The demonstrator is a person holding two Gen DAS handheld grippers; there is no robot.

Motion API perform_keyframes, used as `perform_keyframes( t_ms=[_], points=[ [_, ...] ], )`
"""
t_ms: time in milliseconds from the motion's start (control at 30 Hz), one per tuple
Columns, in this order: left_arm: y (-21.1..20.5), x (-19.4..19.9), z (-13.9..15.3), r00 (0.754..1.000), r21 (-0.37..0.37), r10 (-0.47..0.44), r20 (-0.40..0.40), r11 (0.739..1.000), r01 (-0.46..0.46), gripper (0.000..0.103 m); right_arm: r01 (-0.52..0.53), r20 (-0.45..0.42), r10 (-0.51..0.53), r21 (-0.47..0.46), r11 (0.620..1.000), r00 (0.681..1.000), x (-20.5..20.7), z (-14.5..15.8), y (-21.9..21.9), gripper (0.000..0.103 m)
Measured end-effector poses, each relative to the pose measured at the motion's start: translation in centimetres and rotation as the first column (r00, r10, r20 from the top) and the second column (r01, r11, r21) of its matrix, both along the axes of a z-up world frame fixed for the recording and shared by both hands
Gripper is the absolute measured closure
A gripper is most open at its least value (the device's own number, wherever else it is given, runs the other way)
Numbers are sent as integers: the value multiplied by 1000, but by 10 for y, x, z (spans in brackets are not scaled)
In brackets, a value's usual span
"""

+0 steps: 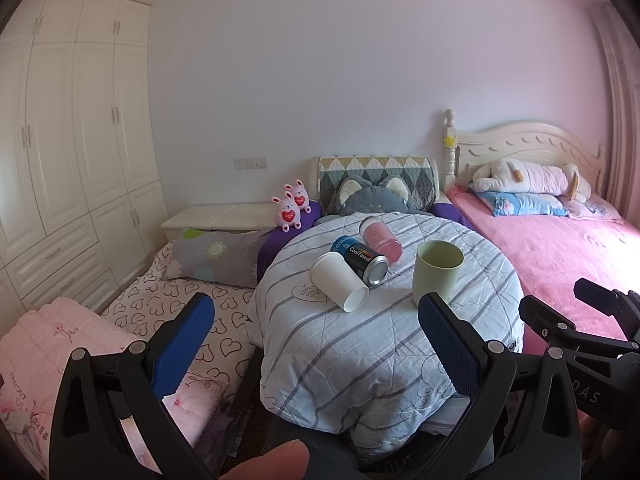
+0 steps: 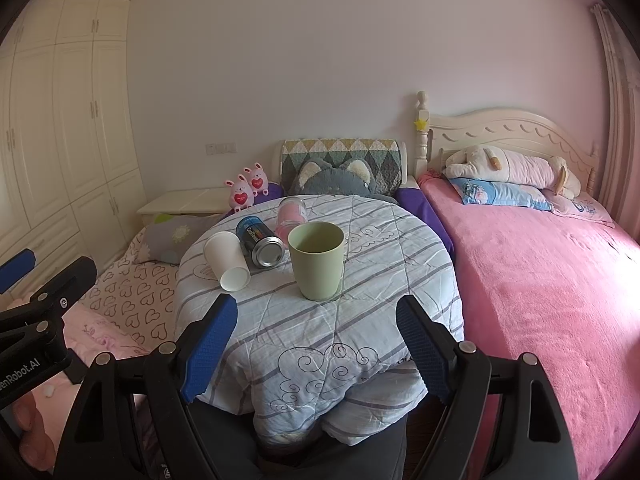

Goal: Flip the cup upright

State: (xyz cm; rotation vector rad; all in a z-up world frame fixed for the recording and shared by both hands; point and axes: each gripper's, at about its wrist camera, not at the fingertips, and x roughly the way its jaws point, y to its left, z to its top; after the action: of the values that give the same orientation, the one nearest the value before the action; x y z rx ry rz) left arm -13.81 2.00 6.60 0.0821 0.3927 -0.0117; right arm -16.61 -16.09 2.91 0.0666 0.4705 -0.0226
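Note:
A pale green cup [image 1: 437, 271] [image 2: 316, 259] stands upright, mouth up, on a round table under a striped quilt [image 1: 360, 344] [image 2: 320, 340]. A white paper cup [image 1: 338, 281] [image 2: 227, 259] lies on its side to its left. A black and blue can [image 1: 361, 259] [image 2: 259, 243] and a pink clear cup [image 1: 382, 240] [image 2: 291, 213] also lie on their sides behind. My left gripper [image 1: 316, 312] is open and empty, short of the cups. My right gripper [image 2: 316, 312] is open and empty, just in front of the green cup.
A pink bed [image 2: 540, 264] with a plush toy lies to the right. A low bed with heart-print sheet [image 1: 192, 312] lies to the left. A grey cat cushion [image 1: 374, 196] and two pink bunny toys [image 1: 292, 204] sit behind the table. A wardrobe [image 1: 68, 152] fills the left wall.

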Motion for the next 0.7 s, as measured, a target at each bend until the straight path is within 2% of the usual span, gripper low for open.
perform_keyframes(
  t_ms=[700],
  points=[
    [1, 0, 0, 1000, 0, 3, -1, 1000, -3, 0, -2, -3, 2, 3, 1000, 1000, 1, 0, 0, 20]
  ],
)
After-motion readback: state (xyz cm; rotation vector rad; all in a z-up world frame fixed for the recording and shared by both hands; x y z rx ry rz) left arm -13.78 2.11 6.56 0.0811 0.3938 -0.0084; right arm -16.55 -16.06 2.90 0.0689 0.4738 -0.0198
